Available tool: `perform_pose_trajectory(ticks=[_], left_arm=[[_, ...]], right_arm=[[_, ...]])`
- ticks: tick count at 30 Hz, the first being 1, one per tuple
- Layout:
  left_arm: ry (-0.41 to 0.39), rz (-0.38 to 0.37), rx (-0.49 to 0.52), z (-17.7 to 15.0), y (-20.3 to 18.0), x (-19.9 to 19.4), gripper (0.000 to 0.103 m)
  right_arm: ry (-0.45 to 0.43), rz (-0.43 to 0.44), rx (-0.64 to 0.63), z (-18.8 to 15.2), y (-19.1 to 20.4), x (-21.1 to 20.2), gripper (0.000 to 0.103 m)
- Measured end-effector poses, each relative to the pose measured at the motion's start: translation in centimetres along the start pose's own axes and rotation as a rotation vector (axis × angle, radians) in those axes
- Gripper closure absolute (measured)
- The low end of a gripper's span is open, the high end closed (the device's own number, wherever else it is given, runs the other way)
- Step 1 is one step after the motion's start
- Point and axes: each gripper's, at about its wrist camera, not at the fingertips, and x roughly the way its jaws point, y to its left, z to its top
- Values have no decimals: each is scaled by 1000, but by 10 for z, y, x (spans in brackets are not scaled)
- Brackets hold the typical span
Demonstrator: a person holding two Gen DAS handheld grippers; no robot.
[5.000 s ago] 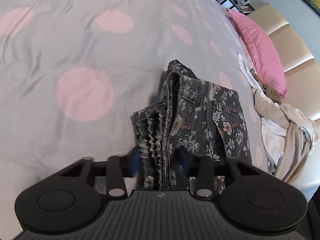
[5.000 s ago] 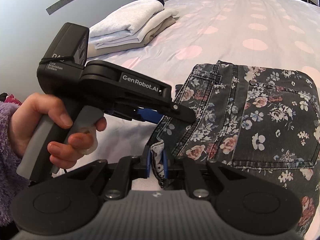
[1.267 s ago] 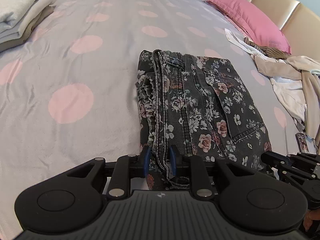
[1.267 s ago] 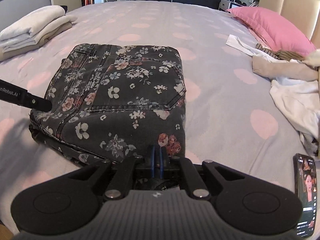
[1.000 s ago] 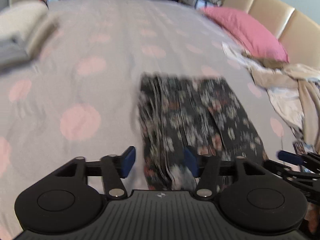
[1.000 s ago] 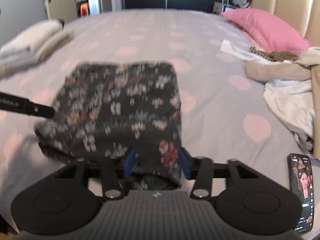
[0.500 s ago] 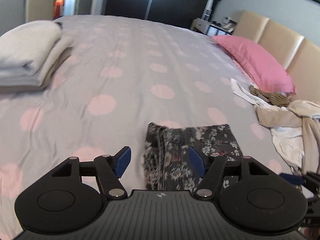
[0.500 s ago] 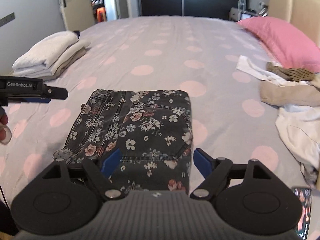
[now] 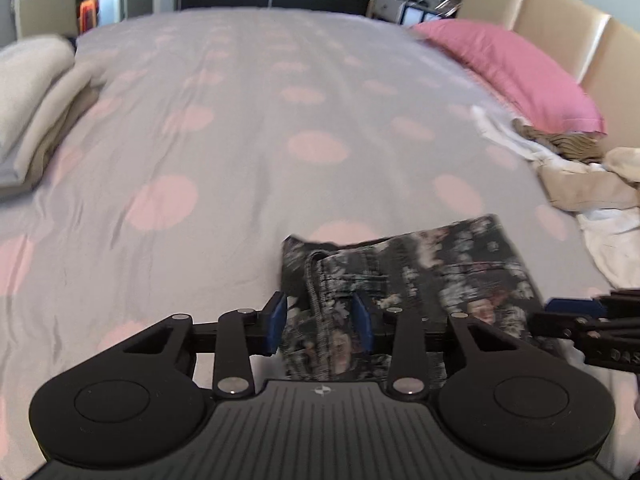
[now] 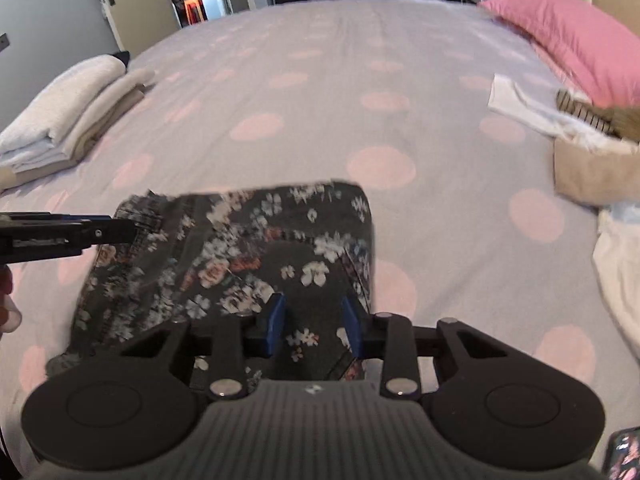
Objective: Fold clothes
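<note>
I see the folded jeans [image 10: 240, 256], dark denim with a flower print, lying flat on the bed [image 10: 320, 120] near its near edge. Their seamed, stacked edge runs away from me toward the far edge, on the left side of the bundle in the left wrist view. I cannot tell which way the long axis runs, as the near part is hidden behind the tools.

My left gripper [image 9: 320, 322] points steeply down over that seamed edge. Its jaws have just been closing and stand about half apart, with the thick edge between the blue pads [image 9: 276, 322]. The blur keeps me from telling whether they press on the cloth.

My right gripper [image 10: 312, 326] also tilts steeply down, over the right part of the bundle near its near edge. Its jaws have just been closing too, and stand part open with denim between them; a gap shows inside each pad.

Each tool's tip shows in the other's view, beside the jeans.

Folded towels [image 10: 68, 112] sit by the left edge. A pink pillow [image 10: 560, 36] and loose clothes [image 10: 592, 160] lie along the right edge. A phone [image 10: 624, 456] lies at the near right corner.
</note>
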Motion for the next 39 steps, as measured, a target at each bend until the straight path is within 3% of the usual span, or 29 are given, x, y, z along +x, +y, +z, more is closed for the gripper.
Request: perform_pose_trajectory(ticks=[6,8,11,13,15,16,19,24,32,37,39], left_arm=[[27,5,-24,-5,14,14,48],[34,-9,-56,-5,20,13,47],[29,-36,-94,-3,23,0,47],[16,-54,-120,-4,27,-14,45],[12,-84,-139,-9,31,-26,35],[16,-99,-153,-12,33,-29,34],[46,-150,-207,-24,38,-30,34],[83,-151,-245,-41,40,-16,34],[42,-207,-257,-48,41,-8,36],[31,-261,-281,-53,44,-2,48],[30,-273,-286,-53,42,0,55]], right_arm=[[21,-4,-32,-5,3,13,66],[23,-3,-33,-4,4,13,65],[19,30,0,-1,1,8,51],[2,31,38,1,-4,2,34],[-4,23,69,1,-11,-1,33],[1,26,91,1,-15,-2,33],[38,75,188,-3,-30,0,33],[71,123,289,-15,-47,2,34],[83,190,378,-32,-63,13,34],[64,224,398,-37,-67,18,36],[57,230,403,-37,-67,18,45]])
